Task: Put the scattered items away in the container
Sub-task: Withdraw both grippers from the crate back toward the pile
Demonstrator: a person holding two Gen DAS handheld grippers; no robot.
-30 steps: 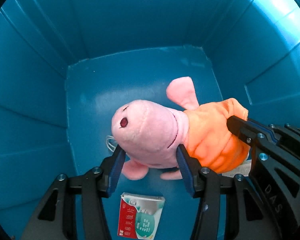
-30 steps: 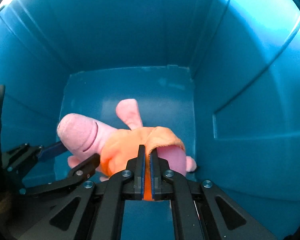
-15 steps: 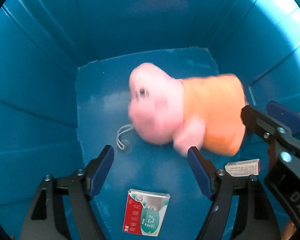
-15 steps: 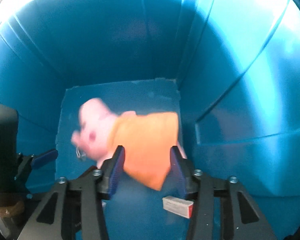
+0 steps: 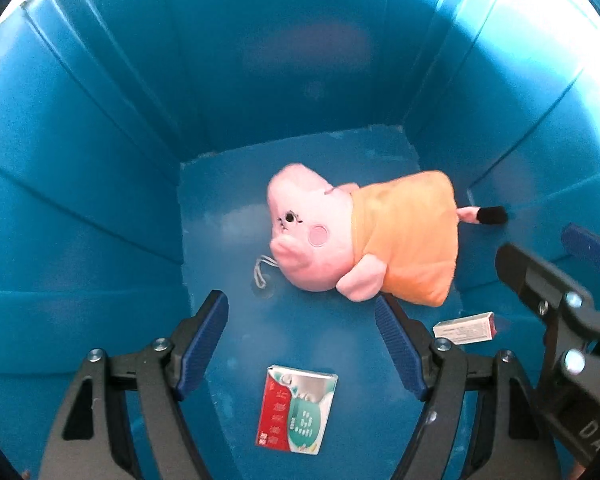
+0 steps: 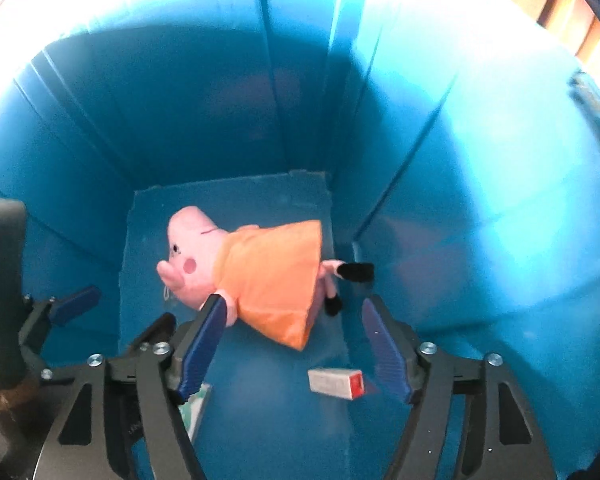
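Observation:
A pink pig plush in an orange dress (image 5: 360, 240) lies on its side on the floor of the deep blue bin (image 5: 100, 160); it also shows in the right wrist view (image 6: 256, 276). My left gripper (image 5: 302, 320) is open and empty above the floor, just in front of the plush. My right gripper (image 6: 292, 332) is open and empty above the plush's dress, and shows at the right edge of the left wrist view (image 5: 556, 268). A red and green packet (image 5: 298, 414) and a small white box (image 5: 466, 328) lie on the bin floor.
The bin walls (image 6: 480, 200) rise steeply on all sides. The small white box with a red end (image 6: 336, 383) lies between the right fingers. The left gripper (image 6: 100, 316) shows at the left of the right wrist view. A white cord loop (image 5: 262, 270) lies by the plush's snout.
Both grippers opened and let go of the plush, which dropped to the bin floor and now lies still. Both grippers have risen away from it.

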